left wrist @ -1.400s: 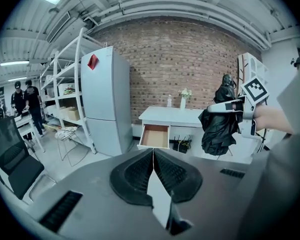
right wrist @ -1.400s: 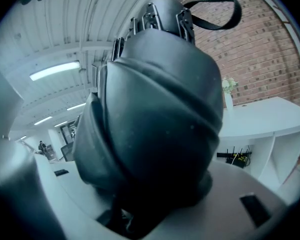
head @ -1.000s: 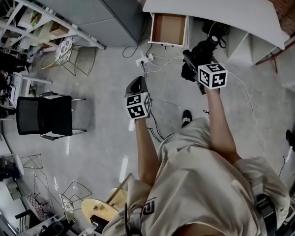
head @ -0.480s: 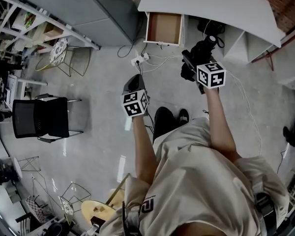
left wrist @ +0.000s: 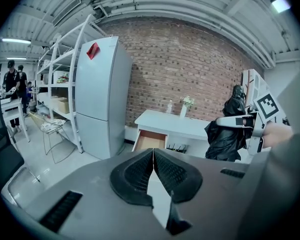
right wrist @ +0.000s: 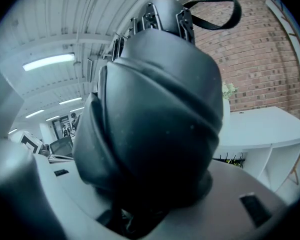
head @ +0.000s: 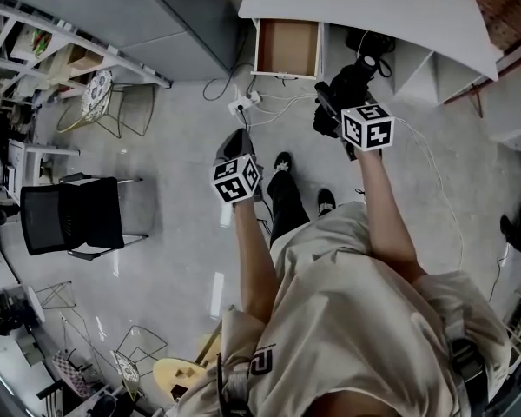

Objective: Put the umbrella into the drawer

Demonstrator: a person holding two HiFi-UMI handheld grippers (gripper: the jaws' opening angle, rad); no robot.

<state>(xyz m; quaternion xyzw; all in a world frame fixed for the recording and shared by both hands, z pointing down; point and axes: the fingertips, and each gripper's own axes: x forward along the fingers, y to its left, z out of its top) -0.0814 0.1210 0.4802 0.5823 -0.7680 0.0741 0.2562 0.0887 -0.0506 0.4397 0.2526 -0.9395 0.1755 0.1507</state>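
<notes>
The folded black umbrella (head: 346, 83) is clamped in my right gripper (head: 337, 115), held above the floor just in front of the white desk (head: 373, 7). In the right gripper view the umbrella (right wrist: 155, 109) fills the picture and hides the jaws; its strap loops at the top. The wooden drawer (head: 286, 49) stands pulled out under the desk's left end, its inside bare. My left gripper (head: 237, 139) hangs shut and holds nothing, left of and behind the umbrella. The left gripper view has the drawer (left wrist: 150, 140) straight ahead and the umbrella (left wrist: 225, 129) to the right.
A grey fridge (head: 174, 16) stands left of the drawer. A power strip with cables (head: 243, 104) lies on the floor before the desk. A wire chair (head: 104, 102) and a black office chair (head: 69, 220) are at the left. My shoes (head: 282, 168) are close behind the grippers.
The person has stepped toward the desk, one leg swinging forward. Both grippers and the umbrella are closer to the open drawer. Neither grip has changed.
</notes>
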